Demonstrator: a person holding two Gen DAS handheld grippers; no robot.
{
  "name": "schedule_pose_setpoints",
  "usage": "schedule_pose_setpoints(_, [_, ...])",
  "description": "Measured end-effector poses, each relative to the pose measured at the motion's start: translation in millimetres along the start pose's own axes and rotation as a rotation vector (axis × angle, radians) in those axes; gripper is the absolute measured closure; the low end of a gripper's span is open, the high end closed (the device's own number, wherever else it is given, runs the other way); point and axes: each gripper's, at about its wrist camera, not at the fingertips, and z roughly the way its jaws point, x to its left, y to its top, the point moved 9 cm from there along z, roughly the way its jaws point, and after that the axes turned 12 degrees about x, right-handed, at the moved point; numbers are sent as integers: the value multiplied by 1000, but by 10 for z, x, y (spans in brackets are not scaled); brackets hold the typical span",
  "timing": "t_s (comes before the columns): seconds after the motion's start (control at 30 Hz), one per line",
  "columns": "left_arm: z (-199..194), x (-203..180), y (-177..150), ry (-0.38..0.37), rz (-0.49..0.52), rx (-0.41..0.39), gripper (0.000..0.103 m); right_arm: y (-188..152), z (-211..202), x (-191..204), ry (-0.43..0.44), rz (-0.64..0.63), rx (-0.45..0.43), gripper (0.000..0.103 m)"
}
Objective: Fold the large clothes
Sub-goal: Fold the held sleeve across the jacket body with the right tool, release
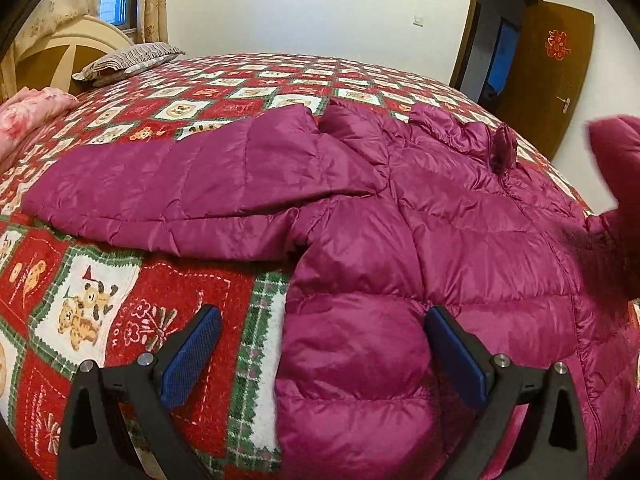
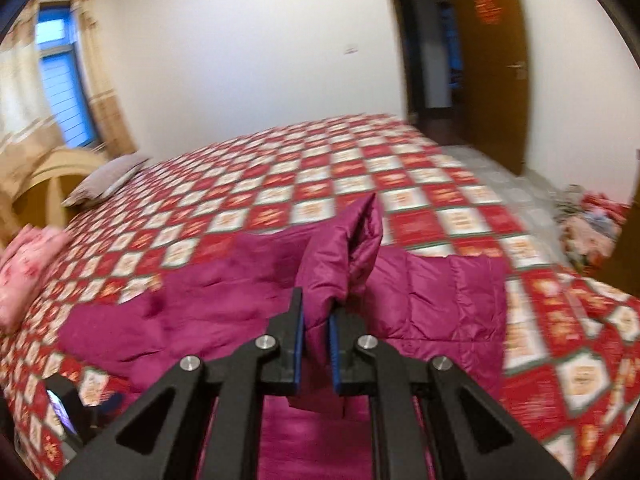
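1. Left wrist view: low and close over the bed [image 1: 168,280], tilted down, facing the far wall.
2. Right wrist view: higher, blurred, same facing.
3. Shared: purple jacket [image 1: 400,240], bed, open door [image 2: 492,60], window [image 2: 60,80].

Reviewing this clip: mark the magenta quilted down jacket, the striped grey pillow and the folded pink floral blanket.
magenta quilted down jacket [image 1: 460,240]: left wrist view, on its chest panel.
striped grey pillow [image 1: 128,60]: left wrist view, on its top face.
folded pink floral blanket [image 2: 24,268]: right wrist view, on its upper fold.
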Motion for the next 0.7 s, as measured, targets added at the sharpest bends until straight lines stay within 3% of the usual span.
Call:
schedule_pose_setpoints(0.33, [-8,14,16,-44,-18,-15,1,-295,833,942,143,-107,144,90])
schedule_pose_setpoints(0.57, [-12,19,13,-58,-23,-23,1,-492,1265,1172,213,-120,229,89])
schedule_pose_setpoints(0.7, [-7,17,11,-58,-23,-26,1,-560,1358,1336,331,-115,272,82])
